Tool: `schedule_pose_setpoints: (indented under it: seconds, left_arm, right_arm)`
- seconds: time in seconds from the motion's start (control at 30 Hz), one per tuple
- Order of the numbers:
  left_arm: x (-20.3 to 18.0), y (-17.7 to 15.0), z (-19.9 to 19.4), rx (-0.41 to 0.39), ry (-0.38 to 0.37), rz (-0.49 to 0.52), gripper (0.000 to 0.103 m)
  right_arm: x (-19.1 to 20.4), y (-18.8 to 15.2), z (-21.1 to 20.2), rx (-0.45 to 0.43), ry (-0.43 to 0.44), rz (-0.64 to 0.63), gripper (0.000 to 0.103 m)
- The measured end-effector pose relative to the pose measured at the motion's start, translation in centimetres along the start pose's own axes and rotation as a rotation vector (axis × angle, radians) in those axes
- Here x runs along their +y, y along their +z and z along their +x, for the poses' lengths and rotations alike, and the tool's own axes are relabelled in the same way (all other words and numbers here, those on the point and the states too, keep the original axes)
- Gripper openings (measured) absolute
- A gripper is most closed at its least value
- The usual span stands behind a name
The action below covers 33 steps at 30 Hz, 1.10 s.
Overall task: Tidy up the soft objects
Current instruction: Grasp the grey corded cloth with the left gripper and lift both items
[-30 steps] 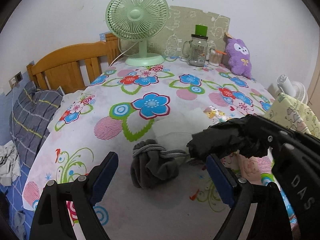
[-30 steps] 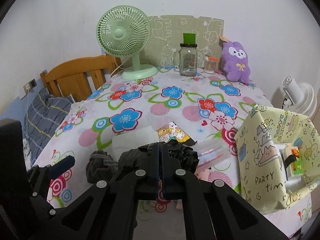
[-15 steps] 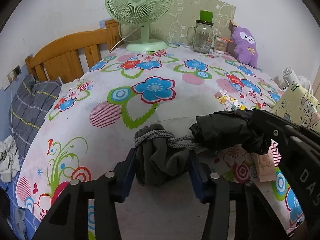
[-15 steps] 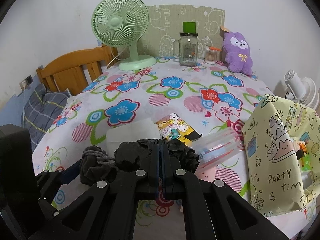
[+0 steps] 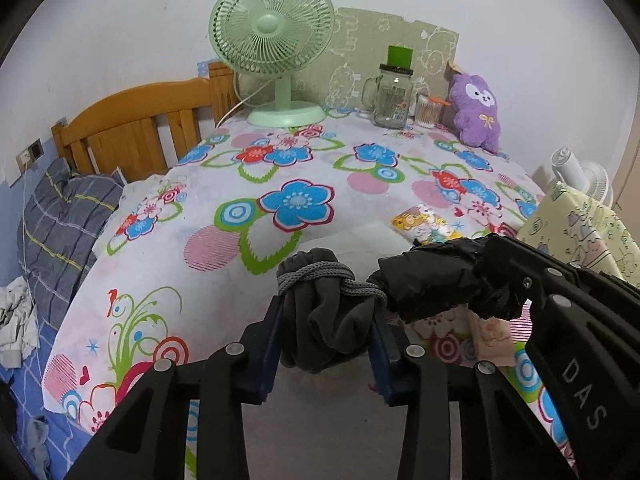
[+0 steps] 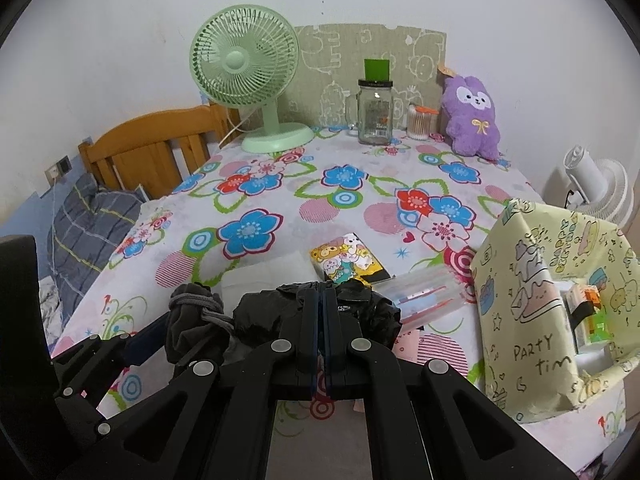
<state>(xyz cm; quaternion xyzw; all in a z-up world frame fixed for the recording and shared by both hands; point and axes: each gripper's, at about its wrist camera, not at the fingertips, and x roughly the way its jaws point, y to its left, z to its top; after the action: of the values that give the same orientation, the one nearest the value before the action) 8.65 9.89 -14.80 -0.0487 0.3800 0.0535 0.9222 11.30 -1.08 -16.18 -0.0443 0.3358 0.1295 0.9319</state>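
Left tongs (image 5: 326,326) clamp a grey bundle (image 5: 320,316); right tongs (image 6: 320,312) pinch black fabric (image 6: 280,312)

Tablecloth (image 6: 280,184): white ground, blue and red flowers, green outlines, pink striped discs. Fan (image 6: 245,60), upper left of frame: pale mint green throughout. Jar (image 6: 374,112), top centre: clear glass, black lid, bright green block on top. Plush (image 6: 472,118), upper right: purple, white face, yellow bow. Bag (image 6: 528,292), right edge: pale yellow with cartoon doodles, black "PARTY" lettering. Lower centre: dark grey pouch (image 5: 320,320) with lighter grey cord; bundle (image 5: 436,280) beside it, black. Gripper pads (image 5: 276,328): dark blue. Headboard (image 5: 132,128), left: orange-brown wood.
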Motion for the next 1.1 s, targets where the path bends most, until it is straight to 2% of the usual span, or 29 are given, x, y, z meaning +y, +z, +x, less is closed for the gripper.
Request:
schedule_pose_setpoints:
  seconds: [0.57,1.1]
  left_arm:
    - [-2.0,1.4,-4.2,-0.080,-0.024,0.011,0.039]
    - [-4.7,2.8,-7.2,-0.149,-0.042,0.040,0.039]
  right_arm:
    - [-0.6,1.0,-4.2,-0.067,0.001,-0.010,0.004]
    - [-2.8,2.1,-7.8,-0.137,-0.012,0.001,0.004]
